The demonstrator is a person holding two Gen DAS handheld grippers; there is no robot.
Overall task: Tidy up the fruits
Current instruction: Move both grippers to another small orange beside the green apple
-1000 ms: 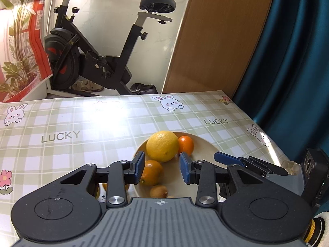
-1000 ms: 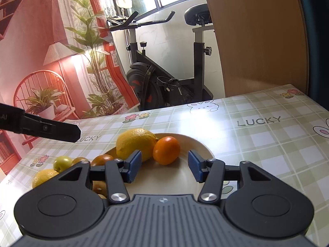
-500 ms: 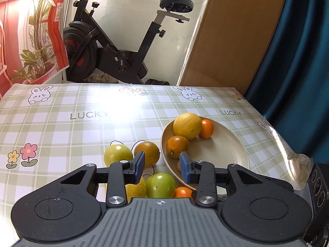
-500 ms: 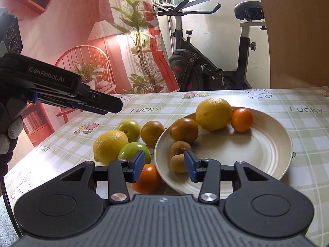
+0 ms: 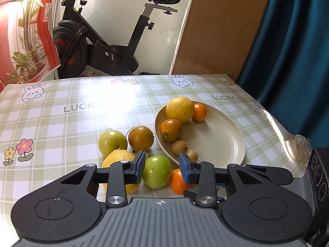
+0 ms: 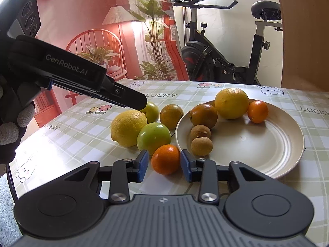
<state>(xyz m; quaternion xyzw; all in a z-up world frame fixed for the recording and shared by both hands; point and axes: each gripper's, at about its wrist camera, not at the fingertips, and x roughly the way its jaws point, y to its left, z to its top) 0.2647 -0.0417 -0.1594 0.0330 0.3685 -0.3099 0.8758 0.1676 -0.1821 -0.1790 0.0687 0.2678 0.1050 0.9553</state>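
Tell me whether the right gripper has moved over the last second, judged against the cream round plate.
Yes. The right gripper has pulled back and leftward from the cream round plate; its open jaws now frame the small orange tangerine on the tablecloth.

Left tongs (image 5: 162,169) gaping, level, low over table. Right tongs (image 6: 164,165) gaping, level, low.

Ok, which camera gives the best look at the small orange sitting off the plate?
The right wrist view: the small orange shows whole between the open fingers, beside the plate. The left wrist view shows it half hidden behind a finger.
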